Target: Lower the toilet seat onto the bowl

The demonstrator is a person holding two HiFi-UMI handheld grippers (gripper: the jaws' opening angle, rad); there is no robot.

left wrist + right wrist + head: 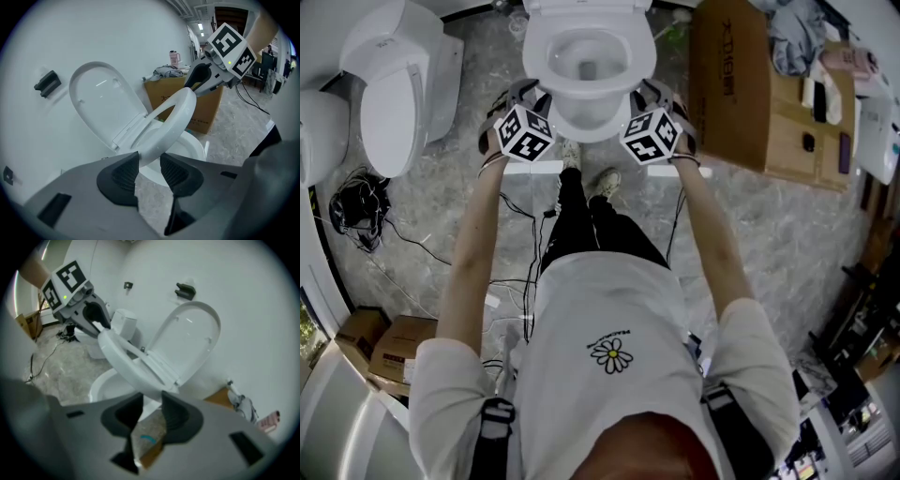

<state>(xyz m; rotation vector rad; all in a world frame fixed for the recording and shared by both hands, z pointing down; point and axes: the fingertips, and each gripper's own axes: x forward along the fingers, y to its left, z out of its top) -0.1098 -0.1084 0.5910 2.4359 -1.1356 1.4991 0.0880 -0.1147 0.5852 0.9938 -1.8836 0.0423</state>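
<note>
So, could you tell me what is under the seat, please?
The bowl, with nothing visible in it. The tilted seat covers part of its rim, so that part is hidden.

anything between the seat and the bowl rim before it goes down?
Nothing visible. No object on the bowl rim below the half-lowered seat. Only the left hand-held gripper and right hand-held gripper clamp its side edges.

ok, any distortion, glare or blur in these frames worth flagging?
Both gripper views: strong fisheye, dark vignetted corners. Head view: room edges bowed. Left gripper view: small glare streak on the lid. Right gripper view: softer, seat edges slightly blurred.
</note>
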